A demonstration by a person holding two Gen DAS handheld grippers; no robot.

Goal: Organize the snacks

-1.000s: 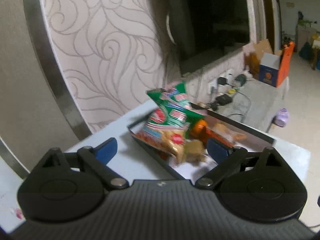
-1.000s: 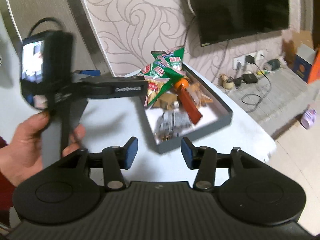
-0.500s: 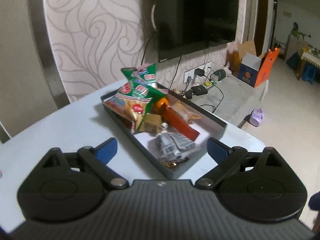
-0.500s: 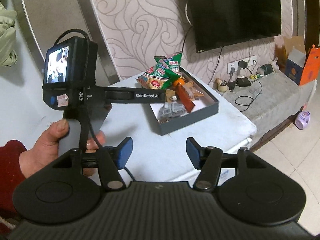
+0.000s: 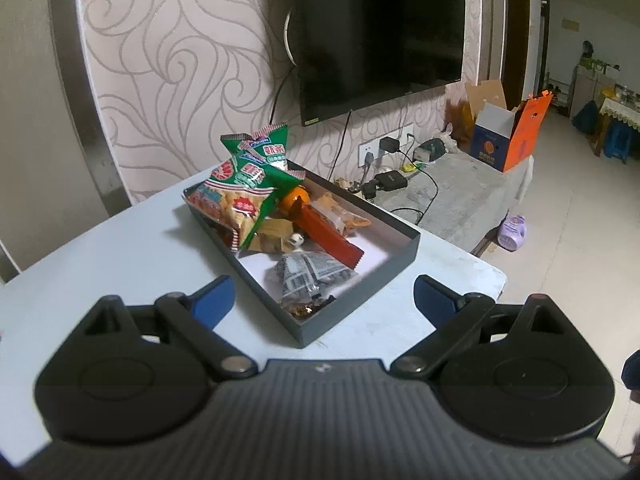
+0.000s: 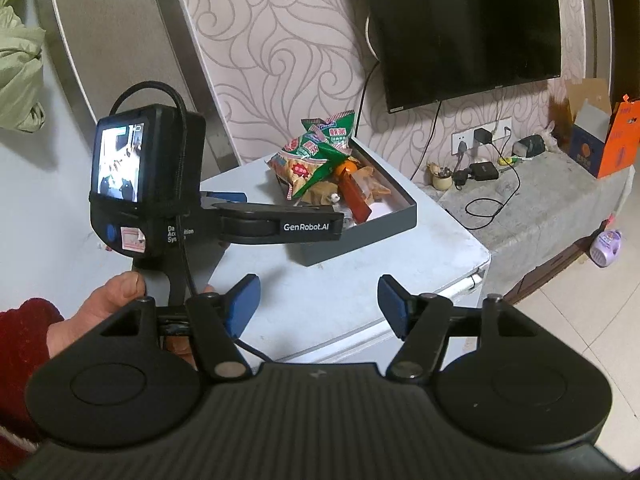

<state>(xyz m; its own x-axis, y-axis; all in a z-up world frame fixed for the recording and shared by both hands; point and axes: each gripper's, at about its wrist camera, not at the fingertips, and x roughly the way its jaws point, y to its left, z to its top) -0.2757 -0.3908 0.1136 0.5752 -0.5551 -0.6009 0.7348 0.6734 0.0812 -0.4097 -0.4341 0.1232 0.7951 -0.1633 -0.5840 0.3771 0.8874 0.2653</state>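
A dark grey box sits on the pale table, holding several snacks: green and red chip bags, an orange, a red bar and a grey packet. My left gripper is open and empty, just short of the box's near corner. My right gripper is open and empty, further back over the table's near edge. The box and chip bags also show in the right wrist view, partly hidden by the left gripper's body.
A wall-mounted TV hangs behind the table. A low stone ledge to the right carries chargers and cables. An orange and blue carton and a purple bottle lie beyond. The table's right corner drops to tiled floor.
Both grippers have pulled back from the box, which now looks smaller and further away. The right gripper's jaws have opened wider. The snacks have not moved.
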